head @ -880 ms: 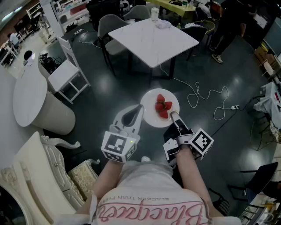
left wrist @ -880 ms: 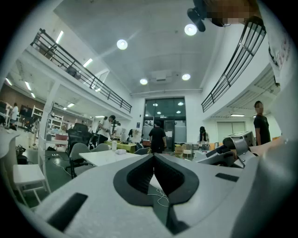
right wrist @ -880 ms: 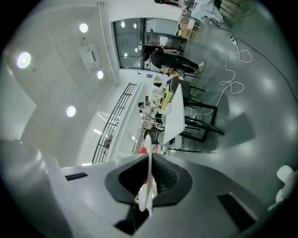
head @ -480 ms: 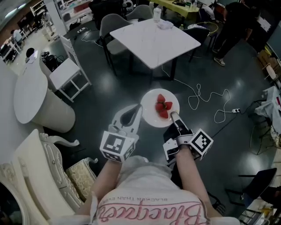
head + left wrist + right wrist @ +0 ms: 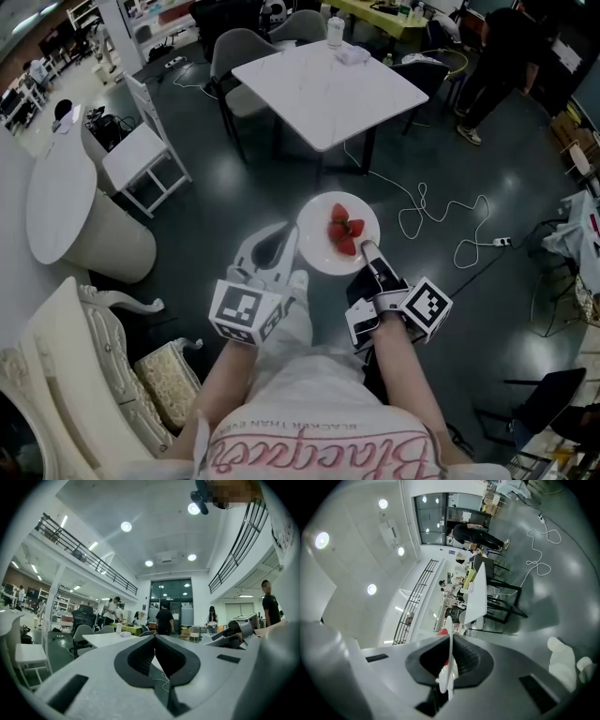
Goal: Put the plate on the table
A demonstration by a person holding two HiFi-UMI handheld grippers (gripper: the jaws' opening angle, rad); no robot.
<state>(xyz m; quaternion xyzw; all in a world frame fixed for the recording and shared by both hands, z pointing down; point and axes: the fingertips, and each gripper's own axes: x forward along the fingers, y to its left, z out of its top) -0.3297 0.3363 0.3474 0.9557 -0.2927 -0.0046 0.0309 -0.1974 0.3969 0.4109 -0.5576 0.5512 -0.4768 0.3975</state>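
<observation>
Nearest the camera, the person's two forearms reach toward 12 o'clock, each ending in a gripper with a marker cube.

The right gripper point(image 5: 366, 247) sits at 5 o'clock of the white plate point(image 5: 317, 246), with its jaws clamped on the plate's rim. In the right gripper view the rim appears edge-on, pinched between the dark pads point(image 5: 466, 658). A red strawberry edge shows just past the jaw tips.

The left gripper point(image 5: 287, 234) lies at 9 o'clock of the plate, just beside its rim; whether it touches cannot be told. In the left gripper view its jaws meet tip to tip and hold nothing.

The plate is roughly level and held in the air over the dark floor point(image 5: 216, 216). It carries several red strawberries point(image 5: 345, 230) near its centre.

At 8 o'clock of the head view stands an ornate pale chair point(image 5: 84, 366), and at 9 o'clock a round table point(image 5: 56, 202). A white cable point(image 5: 424, 208) loops across the floor at 3 o'clock of the plate.

Farther off, at 12 o'clock of the plate and well apart from it, stands the square white table point(image 5: 319, 84). A cup point(image 5: 333, 30) stands at its far edge. Beyond it, at 1 o'clock, a person point(image 5: 492, 52) in dark clothing stands.
</observation>
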